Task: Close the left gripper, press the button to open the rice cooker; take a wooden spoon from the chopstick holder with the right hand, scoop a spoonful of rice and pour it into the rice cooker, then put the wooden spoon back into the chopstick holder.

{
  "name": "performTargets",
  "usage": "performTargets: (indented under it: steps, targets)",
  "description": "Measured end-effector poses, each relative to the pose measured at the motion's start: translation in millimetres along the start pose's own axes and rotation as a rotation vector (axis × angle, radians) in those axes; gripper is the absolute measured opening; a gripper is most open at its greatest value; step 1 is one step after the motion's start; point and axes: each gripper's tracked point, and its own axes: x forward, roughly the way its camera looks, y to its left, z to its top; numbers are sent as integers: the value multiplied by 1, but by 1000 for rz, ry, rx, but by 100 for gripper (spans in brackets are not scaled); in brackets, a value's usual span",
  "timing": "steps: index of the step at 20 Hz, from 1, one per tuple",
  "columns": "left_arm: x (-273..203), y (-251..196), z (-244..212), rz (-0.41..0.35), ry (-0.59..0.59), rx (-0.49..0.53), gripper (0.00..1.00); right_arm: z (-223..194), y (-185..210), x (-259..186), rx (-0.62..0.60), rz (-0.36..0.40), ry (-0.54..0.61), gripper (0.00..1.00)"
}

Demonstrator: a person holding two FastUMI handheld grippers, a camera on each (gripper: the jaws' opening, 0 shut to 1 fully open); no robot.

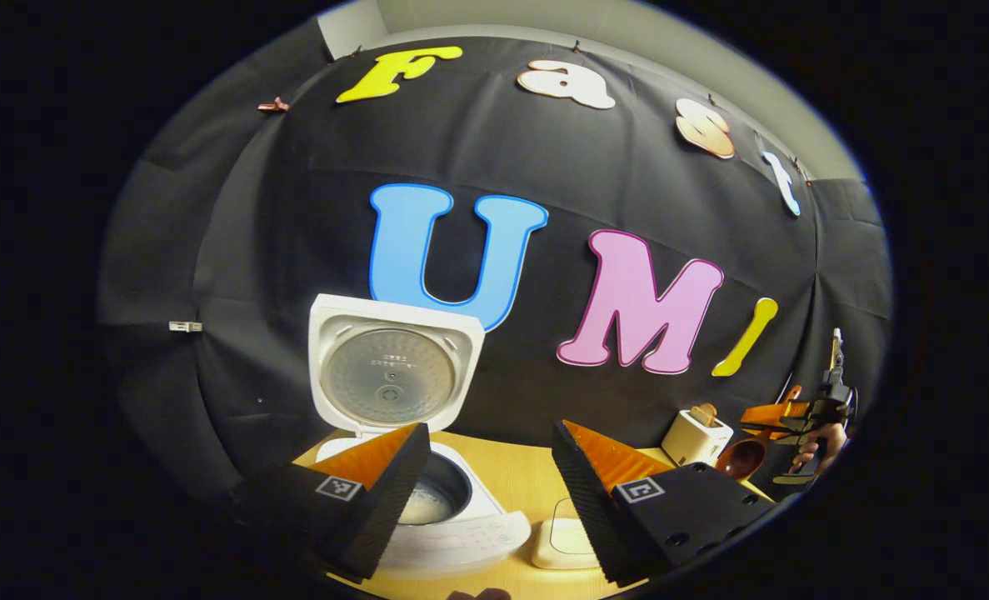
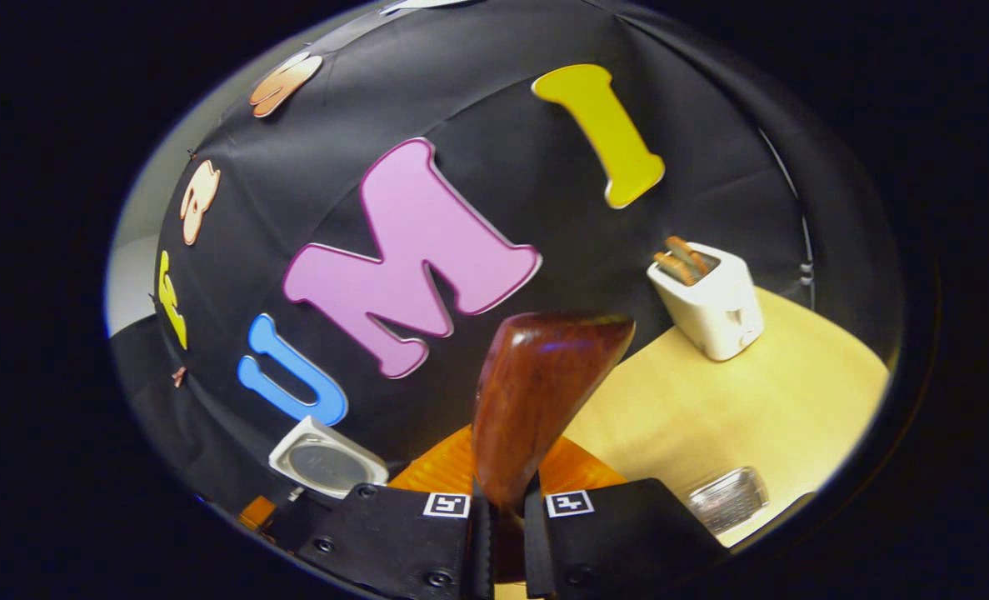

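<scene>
Counting now, by kind. 1 rice cooker (image 1: 427, 500), lid standing open, sitting just ahead of the left gripper (image 1: 486, 492). 1 toaster (image 2: 708, 300) showing ahead and to the right of the right gripper (image 2: 506, 508), w/ 2 bread slices (image 2: 684, 257) sticking out of its slots. 1 wooden spoon (image 2: 536, 400) rising straight up between the right gripper's fingers. 1 white flat dish (image 1: 562, 540) lying just ahead of the left gripper, beside the cooker. 1 clear ribbed container (image 2: 727, 498) lying low to the right gripper's right. 2 grippers total. 1 counter (image 2: 752, 408) carrying the lot.
</scene>
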Motion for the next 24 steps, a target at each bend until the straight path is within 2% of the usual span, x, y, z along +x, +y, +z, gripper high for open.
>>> performTargets:
  steps: [4, 9, 15, 19, 24]
  targets:
    - [12, -25, -5, -12, 17, -1, 95, 0, -74, -8, -106, -109, 15, 18]
    - [21, -43, -9, -7, 49, 0, 95, -24, -133, -3, -191, -190, 71, 19]
    - [21, -53, -1, 15, 62, 86, 95, -65, -163, 16, -198, -200, 159, 18]
    - [20, -57, 2, 34, 69, 117, 95, -96, -166, 27, -195, -152, 239, 20]
    - [18, -54, 8, 49, 59, 115, 95, -106, -175, 29, -222, -163, 274, 24]
